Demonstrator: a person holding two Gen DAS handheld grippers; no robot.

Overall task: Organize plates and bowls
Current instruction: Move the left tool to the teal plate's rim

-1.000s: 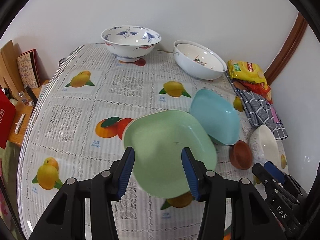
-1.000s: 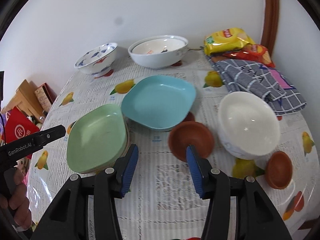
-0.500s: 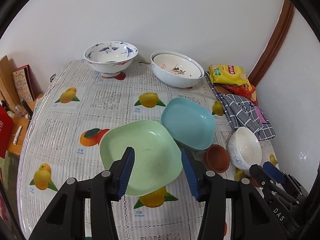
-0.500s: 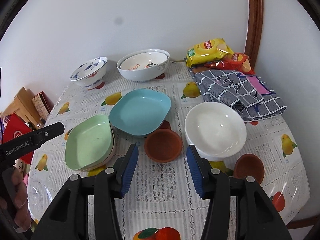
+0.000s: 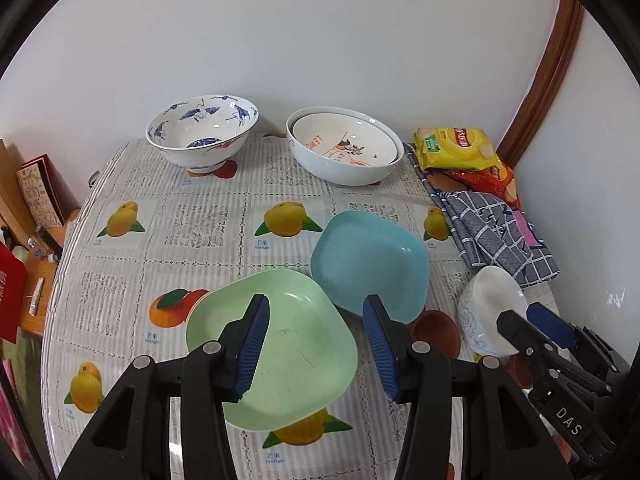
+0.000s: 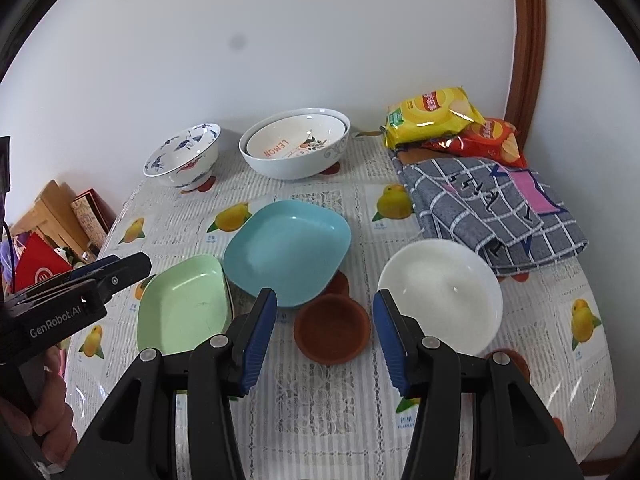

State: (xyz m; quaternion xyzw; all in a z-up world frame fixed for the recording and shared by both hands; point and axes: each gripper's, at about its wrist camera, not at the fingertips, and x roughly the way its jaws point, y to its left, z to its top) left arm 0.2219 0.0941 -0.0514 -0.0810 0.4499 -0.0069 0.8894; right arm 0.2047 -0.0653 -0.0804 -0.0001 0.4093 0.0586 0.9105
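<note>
Plates and bowls lying spread over the fruit-print tablecloth (image 5: 200, 220), both grippers (image 5: 316, 344) (image 6: 324, 334) hovering released and empty above green plate (image 5: 288, 356), blue plate (image 5: 372, 260), brown saucer (image 6: 332, 330), patterned bowls (image 5: 202, 132) sitting farthest.

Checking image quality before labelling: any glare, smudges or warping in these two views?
Left wrist view: sharp, fisheye bends the table edge, small highlights inside the blue-patterned bowl. Right wrist view: a dark smudge on the wall, sheen on the tablecloth's near left edge, soft highlight in the white bowl.
</note>
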